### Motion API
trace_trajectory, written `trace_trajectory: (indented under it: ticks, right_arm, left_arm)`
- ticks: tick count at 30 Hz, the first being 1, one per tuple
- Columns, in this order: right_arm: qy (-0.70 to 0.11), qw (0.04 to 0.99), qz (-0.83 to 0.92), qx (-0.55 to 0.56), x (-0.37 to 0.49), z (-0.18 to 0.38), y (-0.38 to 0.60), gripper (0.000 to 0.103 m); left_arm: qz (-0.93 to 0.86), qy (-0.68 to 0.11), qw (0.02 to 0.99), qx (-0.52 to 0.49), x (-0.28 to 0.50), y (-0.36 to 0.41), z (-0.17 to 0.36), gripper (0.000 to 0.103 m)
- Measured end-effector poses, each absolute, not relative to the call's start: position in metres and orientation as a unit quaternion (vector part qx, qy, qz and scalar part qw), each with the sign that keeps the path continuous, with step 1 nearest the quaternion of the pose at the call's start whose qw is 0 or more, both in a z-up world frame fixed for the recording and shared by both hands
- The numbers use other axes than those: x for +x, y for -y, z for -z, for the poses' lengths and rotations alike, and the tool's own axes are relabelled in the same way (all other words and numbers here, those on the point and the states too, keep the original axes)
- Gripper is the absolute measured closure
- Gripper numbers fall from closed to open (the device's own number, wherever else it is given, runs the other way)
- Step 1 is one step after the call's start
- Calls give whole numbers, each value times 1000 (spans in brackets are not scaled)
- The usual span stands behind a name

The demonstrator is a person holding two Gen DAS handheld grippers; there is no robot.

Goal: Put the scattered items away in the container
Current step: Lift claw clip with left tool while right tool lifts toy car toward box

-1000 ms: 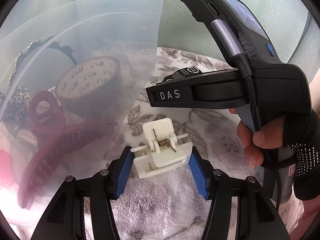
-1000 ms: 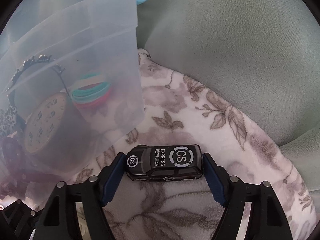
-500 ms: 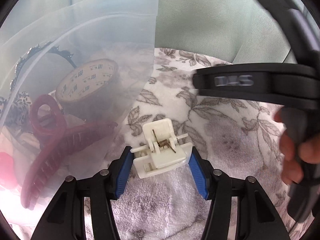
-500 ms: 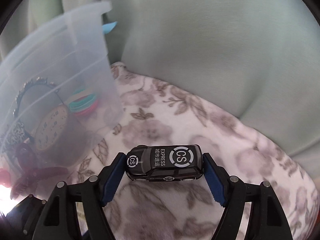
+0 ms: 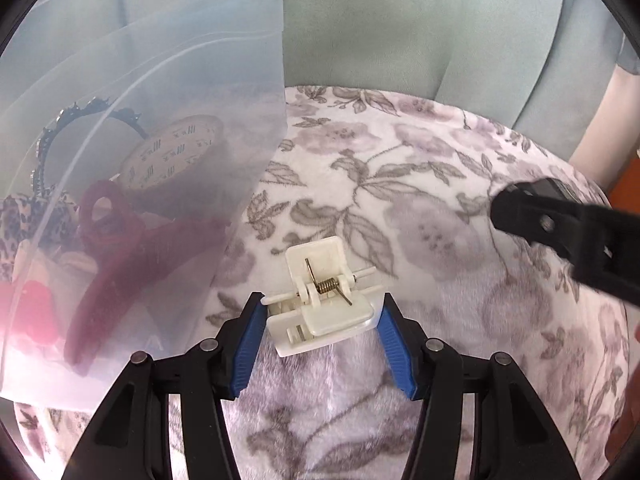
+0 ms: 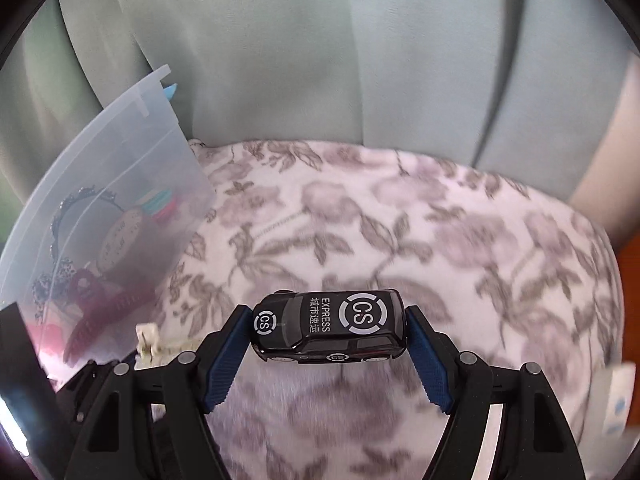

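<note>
My left gripper is shut on a white spring clip, held just right of the clear plastic container. A black toy car marked CS EXPRESS is clamped lengthwise in my right gripper, above the floral blanket and well to the right of the container. Through the container wall I see a dark red claw clip, a tape roll and a beaded headband. The white clip and the left gripper show at the lower left of the right wrist view.
A grey-green sofa back rises behind the blanket. One finger of the right gripper crosses the right side of the left wrist view. Coloured hair ties lie in the container. A small white object lies at the blanket's right edge.
The right gripper has carried the toy car to the right and up, away from the container, and rolled. In the left wrist view it has slid off to the right edge. The left gripper barely moved.
</note>
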State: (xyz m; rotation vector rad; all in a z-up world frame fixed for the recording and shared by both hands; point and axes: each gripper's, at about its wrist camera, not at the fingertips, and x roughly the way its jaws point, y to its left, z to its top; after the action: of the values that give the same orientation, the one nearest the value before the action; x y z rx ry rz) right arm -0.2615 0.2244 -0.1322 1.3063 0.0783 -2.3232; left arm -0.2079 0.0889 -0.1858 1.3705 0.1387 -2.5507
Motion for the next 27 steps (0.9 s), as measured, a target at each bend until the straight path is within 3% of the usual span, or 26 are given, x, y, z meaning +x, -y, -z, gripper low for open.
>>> trace_trajectory:
  ticks: [12,27]
  right_arm:
    - [-13,177,852,492,-166,112,-266,24]
    - [20,158,894,419,-80,29,-287,24]
  left_arm:
    - [880,-37,73,468,-140,-101,138,45]
    - [910,-27,44,412,-79,-105,55,45]
